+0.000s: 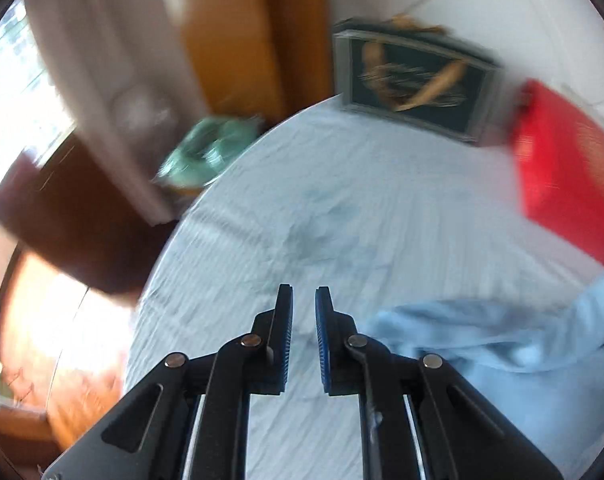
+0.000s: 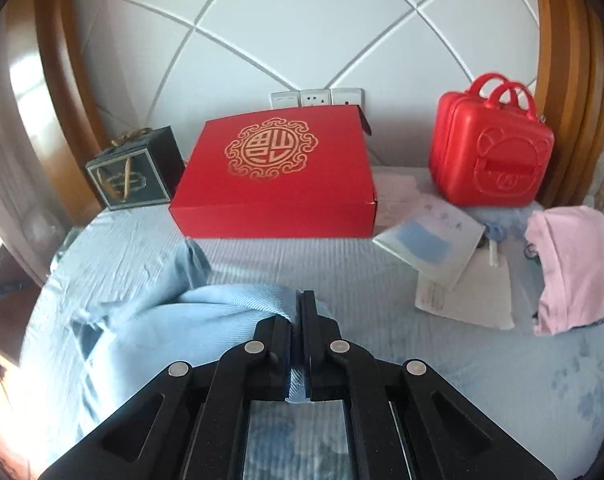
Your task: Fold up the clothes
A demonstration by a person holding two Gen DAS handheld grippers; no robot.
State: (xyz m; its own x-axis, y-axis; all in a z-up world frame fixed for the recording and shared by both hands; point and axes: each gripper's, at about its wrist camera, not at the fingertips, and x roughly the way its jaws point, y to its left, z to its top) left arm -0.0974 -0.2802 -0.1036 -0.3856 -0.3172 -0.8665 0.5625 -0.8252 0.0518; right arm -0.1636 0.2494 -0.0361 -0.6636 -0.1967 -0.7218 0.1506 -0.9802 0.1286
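Observation:
A light blue garment (image 2: 150, 320) lies bunched on the pale blue bed sheet (image 2: 481, 364). My right gripper (image 2: 300, 300) is shut on a fold of it; the cloth shows between the jaws. In the blurred left wrist view the same garment (image 1: 481, 336) lies to the right of my left gripper (image 1: 303, 300), which is open and empty above the sheet (image 1: 302, 208). A pink garment (image 2: 573, 268) lies at the right.
A flat red box (image 2: 278, 176), a dark gift box (image 2: 136, 172) and a red case (image 2: 489, 148) stand along the padded headboard. Papers (image 2: 441, 248) lie near the case. The bed's left edge (image 1: 170, 240) drops to a dark wooden stand and a green bag (image 1: 206, 148).

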